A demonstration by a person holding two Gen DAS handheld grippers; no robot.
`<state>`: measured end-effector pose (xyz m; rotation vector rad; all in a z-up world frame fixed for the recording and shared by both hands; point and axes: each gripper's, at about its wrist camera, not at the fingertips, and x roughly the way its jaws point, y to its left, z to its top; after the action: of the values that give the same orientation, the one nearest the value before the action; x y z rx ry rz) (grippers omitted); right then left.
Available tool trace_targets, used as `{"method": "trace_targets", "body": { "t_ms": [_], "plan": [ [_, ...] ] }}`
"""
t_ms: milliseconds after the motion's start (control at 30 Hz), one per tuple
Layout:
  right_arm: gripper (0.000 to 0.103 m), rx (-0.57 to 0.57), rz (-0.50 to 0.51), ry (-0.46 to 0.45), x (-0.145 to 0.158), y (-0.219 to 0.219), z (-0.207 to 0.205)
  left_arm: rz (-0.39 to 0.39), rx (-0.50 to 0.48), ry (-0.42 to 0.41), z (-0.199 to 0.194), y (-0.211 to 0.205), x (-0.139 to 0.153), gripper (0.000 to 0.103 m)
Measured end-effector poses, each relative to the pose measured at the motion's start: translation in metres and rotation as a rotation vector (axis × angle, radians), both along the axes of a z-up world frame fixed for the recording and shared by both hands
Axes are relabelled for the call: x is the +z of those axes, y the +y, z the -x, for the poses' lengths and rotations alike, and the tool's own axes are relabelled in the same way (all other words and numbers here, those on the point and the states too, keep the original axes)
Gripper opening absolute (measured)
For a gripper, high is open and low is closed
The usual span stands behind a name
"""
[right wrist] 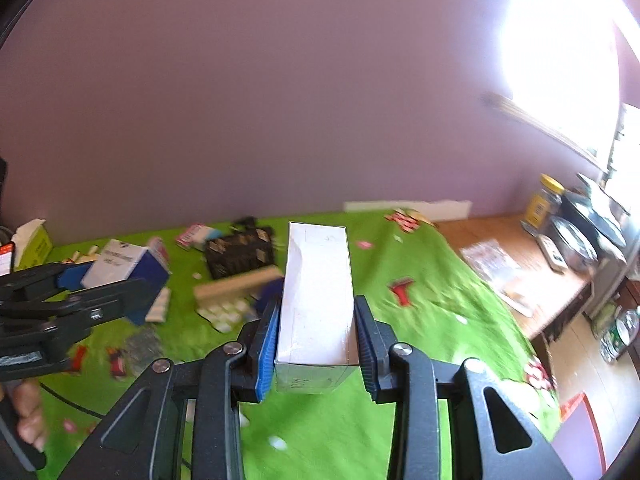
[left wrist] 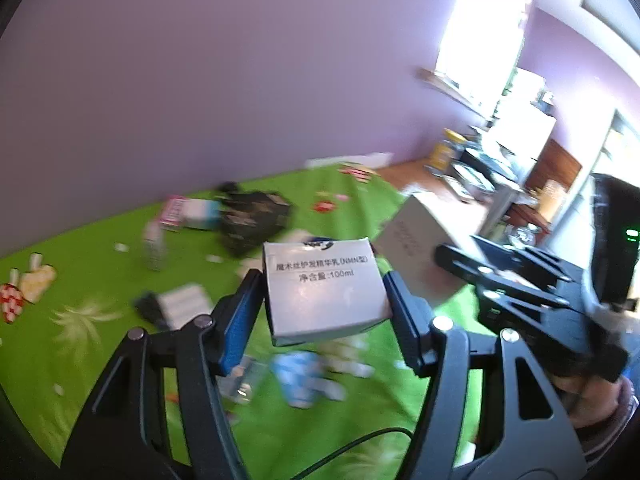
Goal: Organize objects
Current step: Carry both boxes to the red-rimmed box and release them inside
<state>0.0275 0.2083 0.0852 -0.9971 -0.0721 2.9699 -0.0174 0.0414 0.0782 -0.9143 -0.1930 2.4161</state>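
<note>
My left gripper (left wrist: 324, 304) is shut on a small grey-white box with Chinese print and "100ml" (left wrist: 324, 290), held above the green cloth (left wrist: 100, 340). The same box, with a blue side, shows in the right wrist view (right wrist: 120, 266) between the left gripper's fingers (right wrist: 100, 296). My right gripper (right wrist: 316, 336) is shut on a long white carton (right wrist: 318, 292), held lengthwise over the cloth (right wrist: 420, 340). That carton shows in the left wrist view (left wrist: 420, 236), with the right gripper's fingers (left wrist: 500, 268) on it.
Scattered on the cloth: a black pack (right wrist: 240, 254), a pink and white box (right wrist: 196, 236), blister packs (right wrist: 224, 312), small red wrappers (right wrist: 402, 290), a green tissue box (right wrist: 34, 242). Right of the cloth, a wooden surface (right wrist: 500, 240) holds a yellow-lidded jar (right wrist: 546, 202) and pots.
</note>
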Motion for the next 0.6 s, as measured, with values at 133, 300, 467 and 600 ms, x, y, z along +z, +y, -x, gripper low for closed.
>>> {"method": "trace_targets", "body": {
  "t_ms": [133, 300, 467, 600],
  "plan": [
    [0.036, -0.072, -0.012, -0.011, 0.000, 0.028, -0.023, -0.031, -0.085, -0.008, -0.017, 0.042, 0.006, 0.065],
    [0.036, -0.162, -0.015, -0.033, -0.001, 0.067, -0.059, -0.056, -0.185, -0.029, -0.049, 0.081, 0.008, 0.065],
    [0.036, -0.266, -0.017, -0.052, -0.005, 0.111, -0.088, -0.076, -0.269, -0.044, -0.070, 0.121, 0.002, 0.065],
    [0.036, -0.349, -0.026, -0.088, -0.011, 0.144, -0.109, -0.071, -0.347, -0.054, -0.087, 0.157, -0.009, 0.065]
  ]
}}
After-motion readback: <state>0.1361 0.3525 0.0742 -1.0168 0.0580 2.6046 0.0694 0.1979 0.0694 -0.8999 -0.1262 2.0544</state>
